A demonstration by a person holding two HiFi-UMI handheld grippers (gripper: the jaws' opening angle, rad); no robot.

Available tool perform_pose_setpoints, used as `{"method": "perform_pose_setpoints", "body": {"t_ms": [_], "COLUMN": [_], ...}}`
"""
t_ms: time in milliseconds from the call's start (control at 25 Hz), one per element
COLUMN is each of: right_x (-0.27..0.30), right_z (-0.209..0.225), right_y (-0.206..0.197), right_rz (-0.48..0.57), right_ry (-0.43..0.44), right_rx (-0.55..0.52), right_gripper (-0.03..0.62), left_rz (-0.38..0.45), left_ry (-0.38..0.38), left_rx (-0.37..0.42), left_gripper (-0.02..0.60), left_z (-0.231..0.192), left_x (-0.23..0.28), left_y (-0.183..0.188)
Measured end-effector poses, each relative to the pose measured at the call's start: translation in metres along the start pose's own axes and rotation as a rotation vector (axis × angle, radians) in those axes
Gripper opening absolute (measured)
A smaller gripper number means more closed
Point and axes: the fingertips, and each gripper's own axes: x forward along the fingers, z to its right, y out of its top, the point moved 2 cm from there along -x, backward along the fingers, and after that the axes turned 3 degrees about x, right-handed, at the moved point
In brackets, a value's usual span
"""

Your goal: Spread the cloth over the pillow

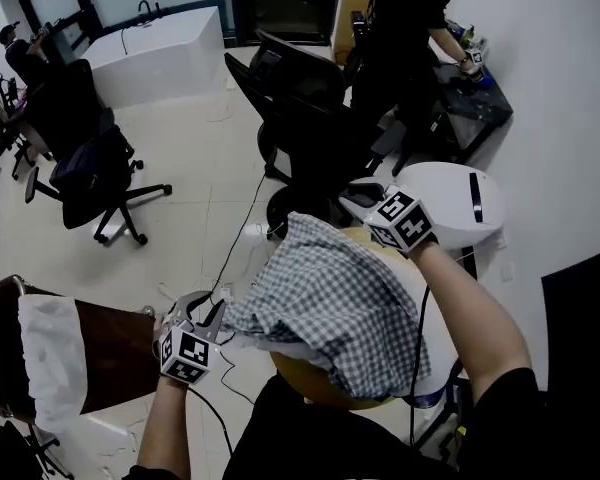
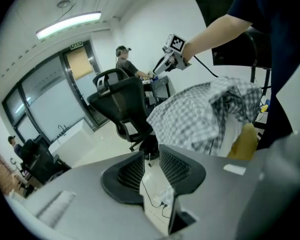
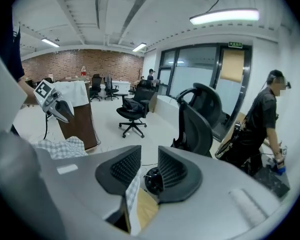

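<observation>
A blue-and-white checked cloth [image 1: 330,293] lies bunched over a yellowish pillow [image 1: 305,383] in front of me. At the cloth's near left corner is my left gripper [image 1: 212,314]. In the left gripper view the left gripper [image 2: 151,156] is open, with only floor and a cable showing in the gap, and the cloth [image 2: 200,114] hangs to the right. My right gripper [image 1: 358,197] is at the cloth's far right corner. It is open too [image 3: 149,159]. A strip of the cloth [image 3: 132,189] hangs just under one pad, over the pillow [image 3: 147,210], and is not pinched.
Black office chairs [image 1: 310,118] stand just beyond the pillow, with another [image 1: 90,163] further left. A white round table [image 1: 460,193] is at the right and a brown stand with a white cover [image 1: 90,353] at the left. A person [image 1: 405,28] stands at a desk. Cables [image 1: 242,233] run over the floor.
</observation>
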Motion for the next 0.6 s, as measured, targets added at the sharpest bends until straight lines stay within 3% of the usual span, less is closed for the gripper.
{"method": "perform_pose_setpoints", "body": {"t_ms": [320,600], "right_x": [-0.121,-0.21], "right_z": [-0.001,-0.04], "right_y": [-0.035,-0.109], "right_rz": [0.066,0.029], "right_ry": [-0.094,-0.117], "right_rx": [0.078,0.123], "right_gripper": [0.117,0.117], "left_rz": [0.229,0.306], "left_ry": [-0.08,-0.198], "left_rx": [0.199,0.363], "left_gripper": [0.083,0.083], "left_z": [0.029,0.108], "left_x": [0.003,0.011], "left_y": [0.141,0.21]}}
